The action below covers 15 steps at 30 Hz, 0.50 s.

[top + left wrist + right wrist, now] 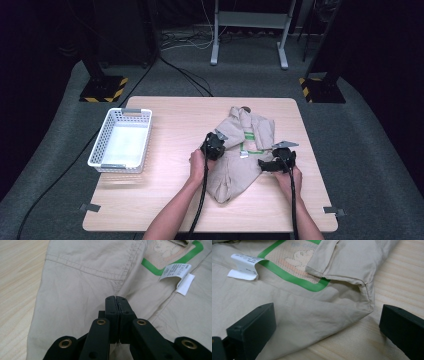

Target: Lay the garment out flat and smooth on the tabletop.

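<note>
The left gripper (116,300) had its fingers pinched shut on a fold of the beige garment (240,160), which lay crumpled on the worktop (170,200) right of centre. The right gripper (327,322) straddled its right edge, fingers wide. Such a thin pinch might slip when lifted.

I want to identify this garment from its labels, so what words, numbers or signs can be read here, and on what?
Nothing can be read for certain.
White care tag on the beige garment: rows of small print, too blurred to read.
Mesh patch in the green border: a faint orange design, no legible letters.
White basket: no lettering visible.
</note>
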Each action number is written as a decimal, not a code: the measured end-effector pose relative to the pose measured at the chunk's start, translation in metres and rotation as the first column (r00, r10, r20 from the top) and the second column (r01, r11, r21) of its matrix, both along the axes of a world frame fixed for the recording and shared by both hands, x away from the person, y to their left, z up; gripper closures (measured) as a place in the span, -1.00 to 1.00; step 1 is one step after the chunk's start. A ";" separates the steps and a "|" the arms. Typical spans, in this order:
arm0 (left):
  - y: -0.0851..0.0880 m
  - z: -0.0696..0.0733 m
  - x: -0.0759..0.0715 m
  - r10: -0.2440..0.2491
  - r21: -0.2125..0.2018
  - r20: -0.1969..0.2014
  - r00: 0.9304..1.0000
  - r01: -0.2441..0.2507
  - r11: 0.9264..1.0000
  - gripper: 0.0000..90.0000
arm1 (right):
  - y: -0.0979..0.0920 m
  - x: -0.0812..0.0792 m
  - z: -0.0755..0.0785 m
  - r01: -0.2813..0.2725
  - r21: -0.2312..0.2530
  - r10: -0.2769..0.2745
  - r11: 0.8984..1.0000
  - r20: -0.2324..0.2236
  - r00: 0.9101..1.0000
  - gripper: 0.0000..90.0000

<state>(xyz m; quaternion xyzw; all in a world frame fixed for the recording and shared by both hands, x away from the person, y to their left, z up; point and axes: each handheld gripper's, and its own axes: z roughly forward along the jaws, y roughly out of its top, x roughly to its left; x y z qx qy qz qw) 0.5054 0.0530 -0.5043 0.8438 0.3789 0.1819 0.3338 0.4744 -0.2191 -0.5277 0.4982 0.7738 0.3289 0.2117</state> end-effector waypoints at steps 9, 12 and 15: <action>0.009 0.008 0.002 0.025 -0.052 0.021 0.999 -0.024 0.998 0.97 | 0.000 0.000 0.000 0.000 0.000 0.000 1.000 0.000 1.000 -1.00; 0.012 0.011 0.002 0.036 -0.059 0.028 0.999 -0.035 0.998 0.97 | 0.000 0.000 0.000 0.000 0.000 0.000 1.000 0.000 1.000 -1.00; 0.017 0.015 0.003 0.048 -0.056 0.042 0.998 -0.046 0.997 0.97 | 0.000 0.000 0.000 0.000 0.000 0.000 1.000 0.000 1.000 -1.00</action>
